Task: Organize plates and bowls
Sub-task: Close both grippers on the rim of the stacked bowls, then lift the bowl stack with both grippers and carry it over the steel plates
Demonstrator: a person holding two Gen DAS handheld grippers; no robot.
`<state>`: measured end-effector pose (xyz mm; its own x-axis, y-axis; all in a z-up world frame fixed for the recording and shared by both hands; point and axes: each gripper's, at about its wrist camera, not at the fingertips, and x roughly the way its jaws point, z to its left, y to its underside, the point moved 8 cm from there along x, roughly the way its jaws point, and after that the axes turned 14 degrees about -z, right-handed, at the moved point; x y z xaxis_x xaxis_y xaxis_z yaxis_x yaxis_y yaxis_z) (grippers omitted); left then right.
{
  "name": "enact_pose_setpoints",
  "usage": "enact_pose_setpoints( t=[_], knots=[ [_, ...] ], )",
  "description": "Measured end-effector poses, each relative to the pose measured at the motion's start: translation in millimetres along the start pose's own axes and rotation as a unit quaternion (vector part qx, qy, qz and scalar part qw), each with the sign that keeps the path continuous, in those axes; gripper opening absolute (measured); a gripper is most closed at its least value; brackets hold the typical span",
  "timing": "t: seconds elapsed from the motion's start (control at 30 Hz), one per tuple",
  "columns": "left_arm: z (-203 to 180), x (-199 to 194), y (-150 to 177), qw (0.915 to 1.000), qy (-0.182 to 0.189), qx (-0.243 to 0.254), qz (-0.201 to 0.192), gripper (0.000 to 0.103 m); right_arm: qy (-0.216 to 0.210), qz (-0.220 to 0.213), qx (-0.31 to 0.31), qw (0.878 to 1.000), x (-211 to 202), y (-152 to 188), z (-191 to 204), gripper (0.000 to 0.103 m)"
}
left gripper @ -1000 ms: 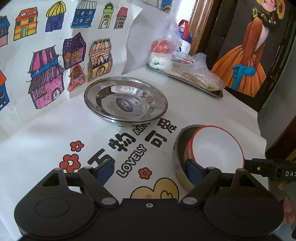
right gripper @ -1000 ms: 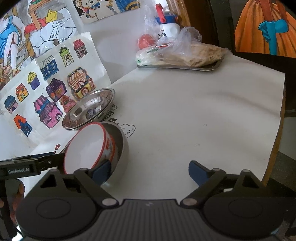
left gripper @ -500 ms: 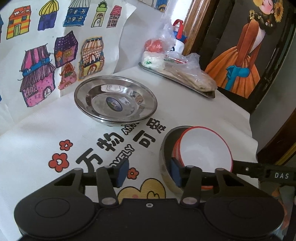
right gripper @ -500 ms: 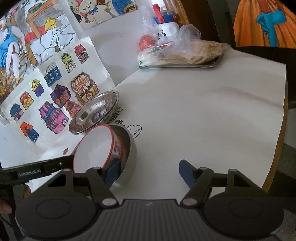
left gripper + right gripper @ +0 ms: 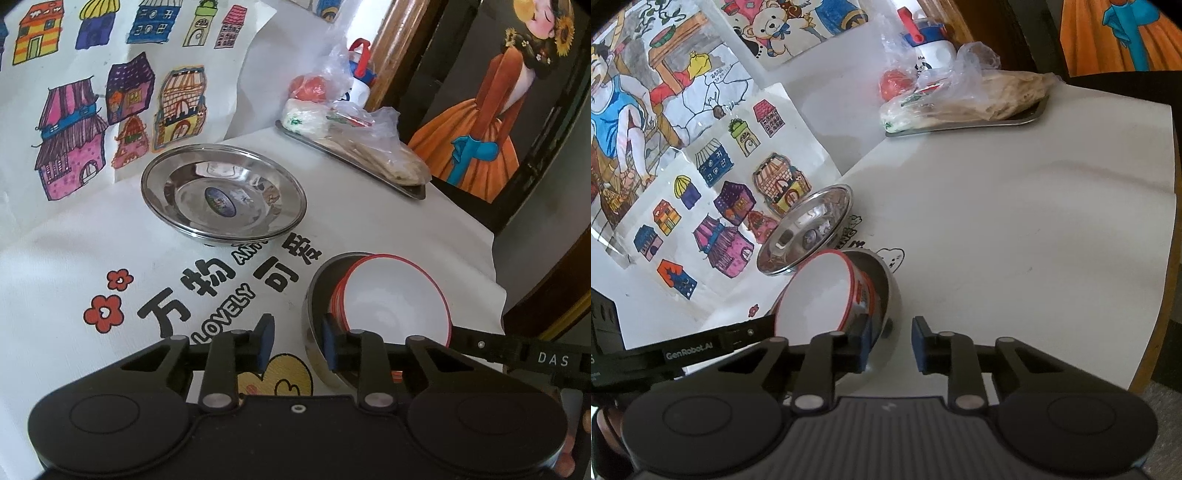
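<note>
Your left claw [image 5: 297, 341] and right claw [image 5: 889, 341] are closing over opposite rims of the steel bowl [image 5: 314, 325] near the table's [image 5: 1052, 240] front edge, its right side bare.

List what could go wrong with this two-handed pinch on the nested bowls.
1. Both left gripper and right gripper are closing on the steel bowl wall from opposite sides; thin polished rim may slip.
2. The white bowl sits tilted and loose inside, so lifting could tip it out.
</note>
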<state>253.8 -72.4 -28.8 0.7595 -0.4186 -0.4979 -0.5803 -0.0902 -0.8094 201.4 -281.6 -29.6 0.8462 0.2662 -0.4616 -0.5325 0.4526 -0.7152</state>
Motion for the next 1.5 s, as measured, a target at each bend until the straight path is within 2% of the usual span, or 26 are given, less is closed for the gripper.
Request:
enact_pose_setpoints(
  t=[0.13, 0.2, 0.27, 0.3, 0.37, 0.47, 0.57, 0.7, 0.8, 1.13, 1.23, 1.5],
  knots=[
    [-1, 2, 0, 1.0000, -0.008, 0.003, -0.002, 0.029, 0.006, -0.008, 0.012, 1.000, 0, 2, 0, 0.028],
    [-3, 3, 1, 0.9999, -0.009, 0.003, -0.006, 0.025, 0.005, -0.014, 0.027, 1.000, -1, 3, -1, 0.025],
    [-6, 3, 2, 1.0000, -0.002, 0.002, -0.009, 0.011, 0.006, -0.019, 0.035, 0.999, -2, 3, -1, 0.021],
    [-9, 3, 2, 0.9999, 0.000, 0.005, -0.010, 0.010, 0.008, -0.023, 0.036, 0.999, -2, 3, 0, 0.021],
    [-14, 3, 3, 0.9995, -0.011, 0.026, -0.017, 0.009, 0.013, -0.032, 0.044, 0.998, -2, 4, -1, 0.021],
    [-14, 3, 3, 0.9994, -0.013, 0.025, -0.022, 0.009, 0.023, -0.037, 0.039, 0.998, -1, 3, 1, 0.020],
    [-13, 4, 2, 0.9996, -0.016, 0.014, -0.018, 0.009, 0.050, -0.050, 0.014, 0.997, -1, 4, 9, 0.017],
    [-18, 4, 4, 0.9988, -0.039, 0.025, -0.018, 0.008, 0.077, -0.070, -0.014, 0.994, -1, 9, 16, 0.013],
    [-20, 4, 4, 0.9979, -0.051, 0.030, -0.026, 0.008, 0.081, -0.078, -0.017, 0.994, -1, 10, 17, 0.012],
    [-20, 2, 5, 0.9973, -0.058, 0.031, -0.033, 0.009, 0.098, -0.079, -0.028, 0.992, 5, 10, 19, 0.015],
    [-21, 2, 6, 0.9969, -0.061, 0.034, -0.036, 0.009, 0.104, -0.087, -0.026, 0.990, 7, 11, 18, 0.013],
    [-19, 1, 5, 0.9973, -0.061, 0.013, -0.038, 0.008, 0.097, -0.092, -0.014, 0.991, 5, 10, 16, 0.012]
  ],
)
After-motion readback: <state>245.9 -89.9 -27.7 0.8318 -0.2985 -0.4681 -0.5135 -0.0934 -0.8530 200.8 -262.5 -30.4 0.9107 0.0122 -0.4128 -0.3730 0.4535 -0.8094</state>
